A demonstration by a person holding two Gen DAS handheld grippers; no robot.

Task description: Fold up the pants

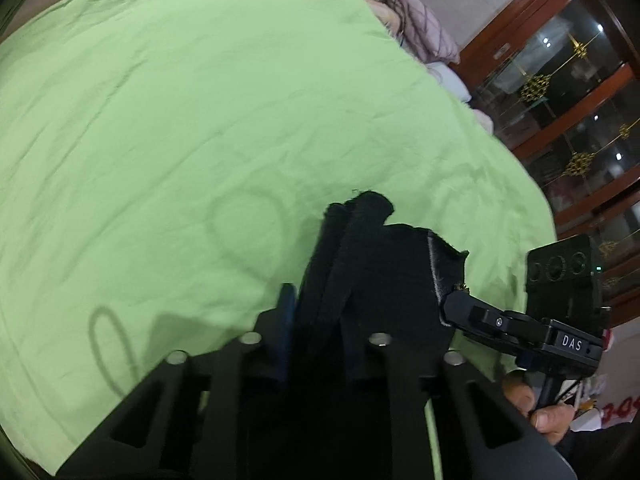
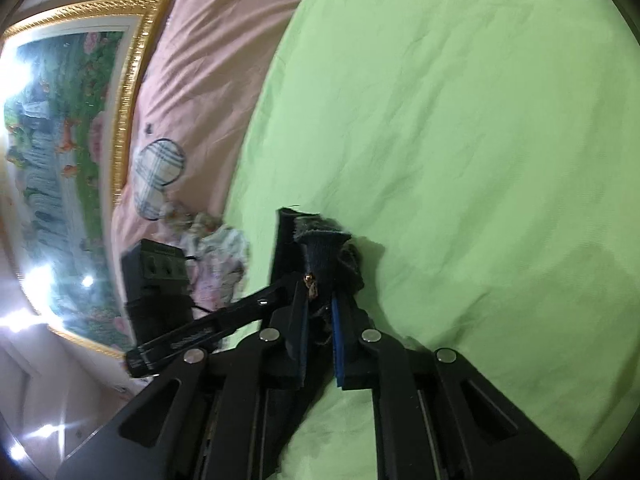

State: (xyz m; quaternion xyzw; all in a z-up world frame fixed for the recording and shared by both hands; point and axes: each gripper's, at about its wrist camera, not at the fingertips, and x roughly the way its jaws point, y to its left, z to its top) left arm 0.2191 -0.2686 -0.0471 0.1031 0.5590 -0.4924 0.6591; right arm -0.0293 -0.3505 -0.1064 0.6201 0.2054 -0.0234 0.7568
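Fingers (image 1: 286,312) pinching dark pants (image 1: 372,264) (both grippers), above green sheet (image 1: 200,120)

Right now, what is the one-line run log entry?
left gripper: shut on pants | right gripper: shut on pants | pants: lifted over green sheet | fold: not finished

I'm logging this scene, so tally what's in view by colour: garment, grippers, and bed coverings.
Dark/black pants: 1
Black grippers: 2, the left gripper and the right gripper, each shut on the pants
Green sheet: 1
Pink bedding with plaid circles: 1
Total: 5
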